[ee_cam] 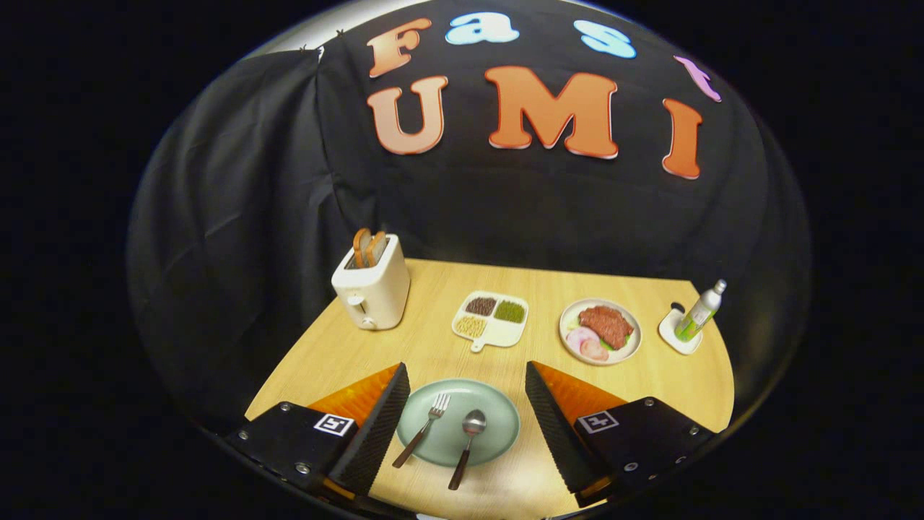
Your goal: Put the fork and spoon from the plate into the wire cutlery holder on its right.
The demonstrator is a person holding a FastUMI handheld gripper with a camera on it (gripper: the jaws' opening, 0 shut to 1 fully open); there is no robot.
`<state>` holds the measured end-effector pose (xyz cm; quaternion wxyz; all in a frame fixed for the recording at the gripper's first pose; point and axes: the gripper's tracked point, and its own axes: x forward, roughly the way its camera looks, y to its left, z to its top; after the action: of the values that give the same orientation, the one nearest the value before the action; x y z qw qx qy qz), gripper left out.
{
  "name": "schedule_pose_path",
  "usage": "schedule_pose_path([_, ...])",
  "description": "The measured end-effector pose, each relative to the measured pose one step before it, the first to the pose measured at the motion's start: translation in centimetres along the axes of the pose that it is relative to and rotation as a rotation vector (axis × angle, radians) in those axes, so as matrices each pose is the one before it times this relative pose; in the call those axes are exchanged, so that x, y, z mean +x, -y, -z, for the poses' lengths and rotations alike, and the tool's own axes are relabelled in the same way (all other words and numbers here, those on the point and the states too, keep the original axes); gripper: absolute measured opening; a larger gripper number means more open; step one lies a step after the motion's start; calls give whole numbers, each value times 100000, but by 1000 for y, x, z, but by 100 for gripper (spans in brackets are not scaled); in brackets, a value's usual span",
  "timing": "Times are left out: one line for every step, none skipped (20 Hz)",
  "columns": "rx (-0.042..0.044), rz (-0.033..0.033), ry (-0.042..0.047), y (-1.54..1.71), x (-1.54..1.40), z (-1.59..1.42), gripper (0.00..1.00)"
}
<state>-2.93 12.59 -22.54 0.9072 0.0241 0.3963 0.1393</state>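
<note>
Here the gripper (462, 415) has its fingers spread wide with nothing in their grasp, low in the frame. Between them a green plate (498, 419) sits on the wooden worktop (650, 375), carrying the fork (423, 430) on the left and the spoon (468, 437) just beside it (both handles overhang the near rim). Beyond lie a divided tray (491, 319), a plate of meat (600, 330) and, far right, a bottle (700, 310). Upper left stands a toaster (371, 285).
</note>
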Motion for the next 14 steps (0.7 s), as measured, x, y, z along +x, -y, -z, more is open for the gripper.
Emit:
schedule_pose_path([596, -541, -5730, -367, 698, 1434, 96])
schedule_pose_path([782, 341, -5825, -22, 596, 1425, 96])
schedule_pose_path([862, -453, -5759, -95, 599, 1601, 95])
schedule_pose_path([821, 97, -5014, 27, 609, 1246, 94])
schedule_pose_path([503, 105, -4467, -67, 545, 1114, 92])
schedule_pose_path([-287, 915, -4904, 299, 477, 1083, 90])
schedule_pose_path([-272, 226, -3595, -42, 701, 695, 89])
schedule_pose_path([-231, -350, -3178, 106, 602, 598, 89])
schedule_pose_path([-249, -457, -3014, -30, 624, 882, 87])
schedule_pose_path([-41, 557, -2967, 62, 524, 655, 85])
schedule_pose_path([-38, 641, -3281, -129, 817, 658, 83])
schedule_pose_path([452, 653, -3474, 127, 607, 467, 82])
schedule_pose_path([166, 439, -3199, 265, 786, 645, 81])
schedule_pose_path([194, 700, -2334, 151, 748, 319, 80])
